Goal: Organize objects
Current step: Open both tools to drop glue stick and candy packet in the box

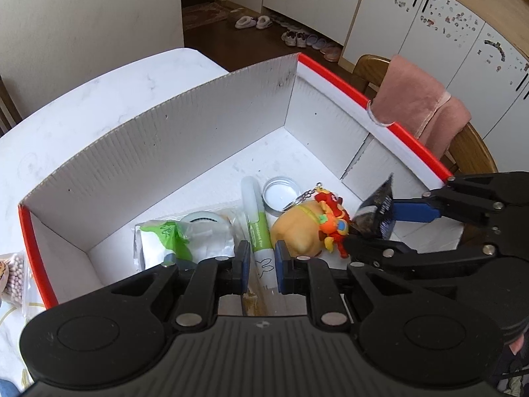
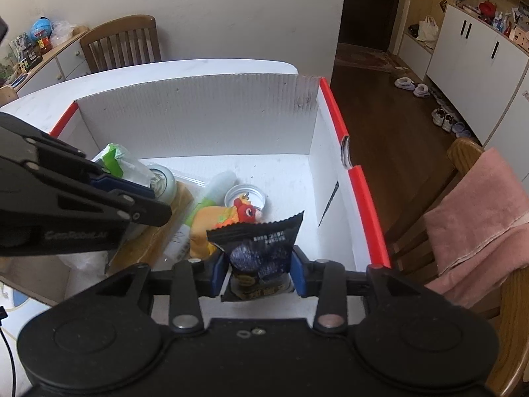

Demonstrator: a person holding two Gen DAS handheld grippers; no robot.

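Observation:
A white cardboard box with red rims (image 1: 165, 152) (image 2: 198, 109) stands on the white table. Inside lie a green-and-white pen (image 1: 254, 218) (image 2: 211, 188), a yellow plush (image 1: 297, 231) (image 2: 205, 221) with a red-orange keychain figure (image 1: 334, 221) (image 2: 246, 211), a round tin lid (image 1: 281, 195) (image 2: 244, 195), a tape roll (image 1: 205, 220) and a green-white pack (image 1: 165, 238). My left gripper (image 1: 263, 264) (image 2: 162, 213) hovers over the pen, shut and empty. My right gripper (image 2: 258, 271) (image 1: 370, 221) is low in the box; a black snack packet (image 2: 261, 248) (image 1: 377, 208) stands loosely between its slightly parted pads.
A wooden chair draped with a pink towel (image 1: 420, 106) (image 2: 479, 211) stands right beside the box. A bag of small pink beads (image 1: 13, 274) lies on the table (image 1: 99, 92) left of the box. Another chair (image 2: 122, 43) stands beyond the table.

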